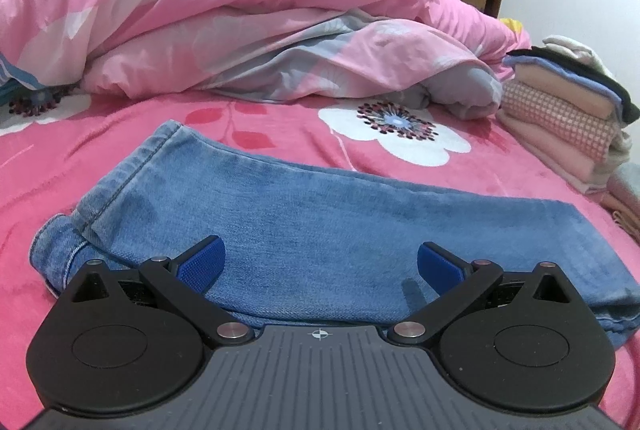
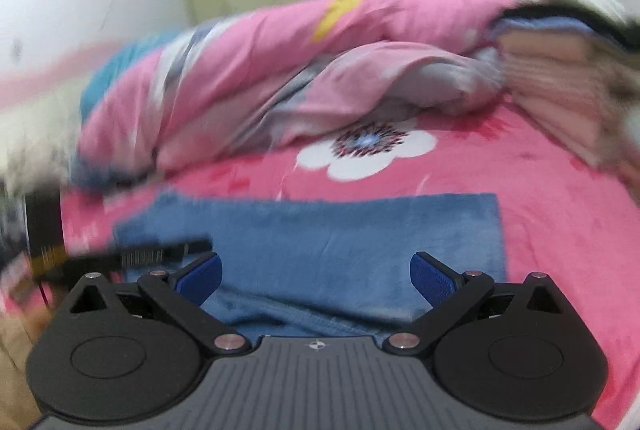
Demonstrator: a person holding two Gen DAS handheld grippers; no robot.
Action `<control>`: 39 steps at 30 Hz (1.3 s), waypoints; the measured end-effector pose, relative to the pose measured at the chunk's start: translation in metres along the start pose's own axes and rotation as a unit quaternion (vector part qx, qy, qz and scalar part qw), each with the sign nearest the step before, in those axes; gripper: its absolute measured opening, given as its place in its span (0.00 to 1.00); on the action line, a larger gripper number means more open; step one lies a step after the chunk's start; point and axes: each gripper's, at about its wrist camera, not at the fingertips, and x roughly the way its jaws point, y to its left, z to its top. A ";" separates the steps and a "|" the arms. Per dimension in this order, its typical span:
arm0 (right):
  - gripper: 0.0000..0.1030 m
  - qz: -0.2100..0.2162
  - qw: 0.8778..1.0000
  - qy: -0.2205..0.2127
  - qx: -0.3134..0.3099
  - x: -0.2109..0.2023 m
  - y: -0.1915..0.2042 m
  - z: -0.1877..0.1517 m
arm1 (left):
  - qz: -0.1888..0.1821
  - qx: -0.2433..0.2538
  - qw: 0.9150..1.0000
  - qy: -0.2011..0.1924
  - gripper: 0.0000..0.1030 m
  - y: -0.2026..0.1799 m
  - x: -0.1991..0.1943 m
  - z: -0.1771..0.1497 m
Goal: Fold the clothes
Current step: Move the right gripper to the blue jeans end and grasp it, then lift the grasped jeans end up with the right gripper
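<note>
Bedroom, white walls, wooden door frame at back. Bed (image 1: 500, 189) has a pink fleece cover with a white flower print. A pink quilt (image 1: 200, 9) is bunched along the far side, probably shoved back to free up folding space. At far right is a stack (image 1: 560, 105) of folded clothes, pink and checked layers with dark and white pieces on top; likely the finished pile, parked out of the way.

Jeans (image 1: 300, 230) lie flat on the bed in front, already folded into a long band, hems at left, one leg on the other, a folded edge at right. They sit well apart from the stack.

Left gripper (image 1: 322, 264) is low over the near edge of the jeans, blue pads spread wide, nothing between them; released. Whether it touches the denim I cannot tell.

Right gripper (image 2: 316, 276) is also spread wide with nothing held, above the near right part of the jeans (image 2: 340, 242). The right view is motion-blurred, so detail is poor. A dark object at its left edge is likely the other gripper, not certain.

Judgement: both grippers line up along the near edge, one per end, likely to pinch and fold again. Thick denim layers may slip from a shallow pinch.
</note>
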 end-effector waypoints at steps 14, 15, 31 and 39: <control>0.82 0.003 0.947 0.036 0.319 0.000 -0.122 -0.028 | 0.001 0.000 1.000 0.000 1.00 0.000 -0.001 -0.001; 0.81 0.002 0.944 0.043 0.326 0.001 -0.125 -0.031 | 0.001 0.000 1.000 0.000 1.00 0.000 -0.001 0.000; 0.71 0.047 0.914 0.024 0.402 0.017 -0.127 -0.050 | 0.001 0.000 1.000 0.000 1.00 0.001 -0.001 0.000; 0.67 0.059 0.925 -0.003 0.376 0.015 -0.113 -0.036 | 0.000 -0.001 1.000 0.000 1.00 0.001 -0.001 0.000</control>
